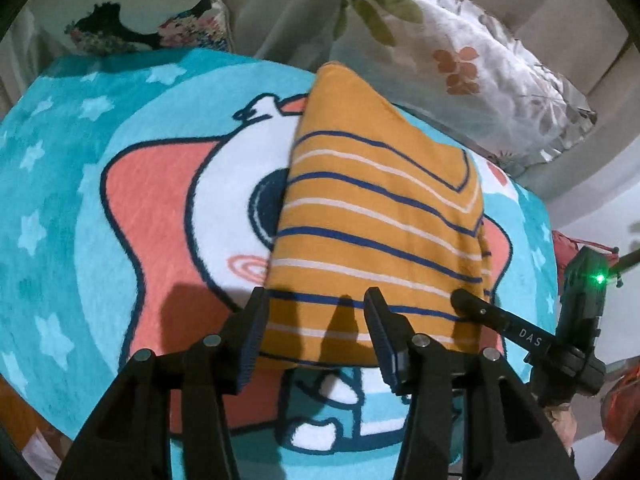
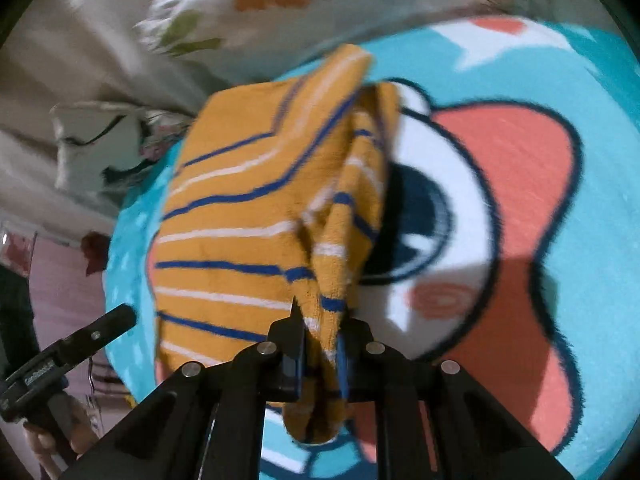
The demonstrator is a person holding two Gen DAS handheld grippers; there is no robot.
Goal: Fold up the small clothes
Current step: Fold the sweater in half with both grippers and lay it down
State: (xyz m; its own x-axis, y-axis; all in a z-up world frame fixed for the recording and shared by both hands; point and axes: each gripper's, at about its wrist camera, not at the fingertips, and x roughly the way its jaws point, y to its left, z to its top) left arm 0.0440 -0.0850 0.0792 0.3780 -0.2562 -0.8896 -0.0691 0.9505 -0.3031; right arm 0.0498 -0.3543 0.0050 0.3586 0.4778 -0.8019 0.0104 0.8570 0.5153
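Left wrist view: an orange garment [image 1: 376,216] with blue and white stripes, folded into a narrow panel, lies on a turquoise cartoon rug [image 1: 80,184]. The left gripper [image 1: 316,304] hangs over the garment's near hem, jaws spread, gripping nothing. The right gripper [image 1: 464,300] touches the garment's right edge.

Right wrist view: the right gripper [image 2: 320,332] pinches a bunched fold of the garment [image 2: 240,208] lifted off the rug [image 2: 580,92].
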